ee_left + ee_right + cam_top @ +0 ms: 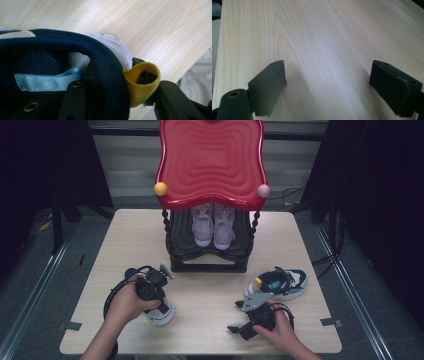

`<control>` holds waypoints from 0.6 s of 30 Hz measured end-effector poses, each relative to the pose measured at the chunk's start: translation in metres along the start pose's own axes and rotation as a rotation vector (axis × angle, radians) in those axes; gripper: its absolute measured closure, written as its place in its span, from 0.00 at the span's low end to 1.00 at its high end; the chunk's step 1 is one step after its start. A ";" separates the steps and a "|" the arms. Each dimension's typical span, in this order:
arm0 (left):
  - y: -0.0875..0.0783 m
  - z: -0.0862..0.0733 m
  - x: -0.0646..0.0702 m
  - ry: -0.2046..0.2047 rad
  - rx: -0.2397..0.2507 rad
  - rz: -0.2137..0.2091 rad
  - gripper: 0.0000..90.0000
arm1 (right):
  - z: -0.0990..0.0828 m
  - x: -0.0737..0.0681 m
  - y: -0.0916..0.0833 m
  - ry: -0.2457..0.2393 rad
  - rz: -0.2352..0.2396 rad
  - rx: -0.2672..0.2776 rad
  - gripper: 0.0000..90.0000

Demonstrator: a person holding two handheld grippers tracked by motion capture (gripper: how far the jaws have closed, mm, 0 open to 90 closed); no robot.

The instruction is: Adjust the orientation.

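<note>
Jaws of our left gripper (117,87) are straddling the heel collar of the navy shoe (50,62): one jaw is sitting inside the shoe opening, the other outside at the yellow heel loop (141,83). We're seeing them slightly parted around the collar; whether the pads are still pressing it, we cannot tell. In the high view that shoe (161,312) is lying on the surface (210,320) under our left hand (127,302). Our right gripper (239,317) is holding nothing, jaws standing wide apart over bare wood. Second navy shoe (277,284) is sitting just beyond it. Pink pair (213,225) is resting on the red rack's (210,160) lower shelf.
</note>
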State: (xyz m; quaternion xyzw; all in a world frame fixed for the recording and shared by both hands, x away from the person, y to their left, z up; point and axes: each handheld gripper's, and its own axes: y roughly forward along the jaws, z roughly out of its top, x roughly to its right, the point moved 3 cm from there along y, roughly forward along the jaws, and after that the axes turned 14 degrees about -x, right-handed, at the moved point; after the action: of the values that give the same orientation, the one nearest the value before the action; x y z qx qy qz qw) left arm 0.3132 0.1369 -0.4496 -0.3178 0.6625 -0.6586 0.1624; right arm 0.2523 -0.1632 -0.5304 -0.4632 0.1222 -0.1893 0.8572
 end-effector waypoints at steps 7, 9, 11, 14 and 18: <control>0.009 0.002 0.000 -0.016 -0.009 -0.045 0.75 | 0.000 0.000 0.000 0.000 0.000 0.002 0.14; 0.009 0.001 0.000 -0.006 -0.018 -0.049 0.78 | 0.000 0.000 0.000 0.001 0.000 0.002 0.14; 0.009 0.001 0.001 0.019 -0.024 -0.030 0.78 | 0.000 0.000 0.000 0.000 0.000 0.002 0.14; 0.009 -0.001 0.001 0.044 -0.026 -0.025 0.79 | 0.000 0.000 0.000 0.000 0.000 0.002 0.14; 0.006 -0.005 0.001 0.060 -0.037 0.008 0.80 | 0.000 0.000 0.000 0.001 0.000 0.000 0.14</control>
State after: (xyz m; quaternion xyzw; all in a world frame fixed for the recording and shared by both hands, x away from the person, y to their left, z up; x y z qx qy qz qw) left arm 0.3081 0.1393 -0.4544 -0.2983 0.6805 -0.6547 0.1393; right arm 0.2522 -0.1632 -0.5303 -0.4631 0.1226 -0.1894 0.8571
